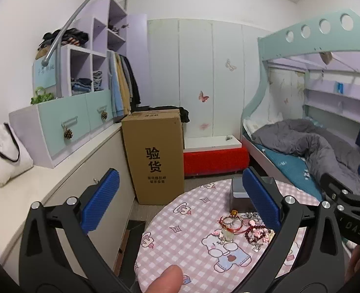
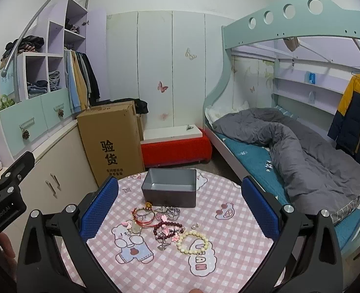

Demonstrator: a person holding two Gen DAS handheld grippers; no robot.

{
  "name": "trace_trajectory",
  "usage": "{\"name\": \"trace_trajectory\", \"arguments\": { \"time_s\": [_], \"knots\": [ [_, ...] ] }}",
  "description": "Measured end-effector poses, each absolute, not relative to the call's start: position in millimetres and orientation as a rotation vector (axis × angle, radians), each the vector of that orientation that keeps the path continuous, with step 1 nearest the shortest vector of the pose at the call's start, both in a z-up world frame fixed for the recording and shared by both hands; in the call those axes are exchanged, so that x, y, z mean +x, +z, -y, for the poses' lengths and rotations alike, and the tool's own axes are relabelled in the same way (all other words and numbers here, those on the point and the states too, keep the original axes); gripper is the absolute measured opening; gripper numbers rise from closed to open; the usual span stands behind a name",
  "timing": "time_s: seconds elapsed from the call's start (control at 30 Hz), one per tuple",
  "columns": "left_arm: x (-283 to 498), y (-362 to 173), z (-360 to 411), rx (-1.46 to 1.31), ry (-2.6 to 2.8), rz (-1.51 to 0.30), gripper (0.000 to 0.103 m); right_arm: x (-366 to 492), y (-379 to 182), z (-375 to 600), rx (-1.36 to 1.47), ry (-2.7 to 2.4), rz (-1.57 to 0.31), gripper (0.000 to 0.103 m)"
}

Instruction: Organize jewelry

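Jewelry (image 2: 165,224) lies loose in a heap on the counter (image 2: 241,239), just ahead of both tongs and in front of an empty grey box (image 2: 169,190). Nearest the right tongs (image 2: 180,210) sits a cream bead bracelet (image 2: 192,241), slightly apart from the tangle, so I would judge it the easiest first pick: come down over one side of the loop and pinch the beads. Behind it lie dark red beads (image 2: 167,229), red cords (image 2: 144,216) and silver pieces (image 2: 171,212) touching one another. Both right and left tongs (image 1: 180,200) stand spread wide, holding nothing. Farther back are a carton (image 2: 111,144) and bed (image 2: 289,141).
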State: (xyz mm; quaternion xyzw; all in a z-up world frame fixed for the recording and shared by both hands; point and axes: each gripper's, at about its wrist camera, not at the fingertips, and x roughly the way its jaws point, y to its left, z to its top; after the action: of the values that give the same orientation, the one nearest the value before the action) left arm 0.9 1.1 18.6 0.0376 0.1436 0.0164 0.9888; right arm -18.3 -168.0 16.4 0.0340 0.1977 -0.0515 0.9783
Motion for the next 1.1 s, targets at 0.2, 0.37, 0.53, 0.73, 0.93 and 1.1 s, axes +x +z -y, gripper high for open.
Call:
{"name": "trace_trajectory", "arguments": {
  "time_s": [0.2, 0.37, 0.53, 0.73, 0.93, 1.1],
  "knots": [
    [-1, 24, -7, 0.045, 0.031, -0.272, 0.098, -19, 19, 169, 0.066, -0.108, -0.385, 0.096],
    [-3, 28, -10, 0.040, 0.047, -0.241, 0.098, -18, 19, 173, 0.075, -0.118, -0.380, 0.096],
    [1, 29, -12, 0.035, 0.056, -0.259, 0.098, -18, 19, 174, 0.073, -0.112, -0.382, 0.096],
    [6, 26, -10, 0.053, 0.054, -0.285, 0.098, -17, 18, 174, 0.072, -0.103, -0.385, 0.096],
    [11, 21, -13, 0.023, 0.029, -0.305, 0.098, -14, 15, 174, 0.071, -0.081, -0.388, 0.096],
    [26, 8, -16, 0.019, 0.012, -0.355, 0.098, -6, 4, 178, 0.070, -0.081, -0.417, 0.096]
  ]
}}
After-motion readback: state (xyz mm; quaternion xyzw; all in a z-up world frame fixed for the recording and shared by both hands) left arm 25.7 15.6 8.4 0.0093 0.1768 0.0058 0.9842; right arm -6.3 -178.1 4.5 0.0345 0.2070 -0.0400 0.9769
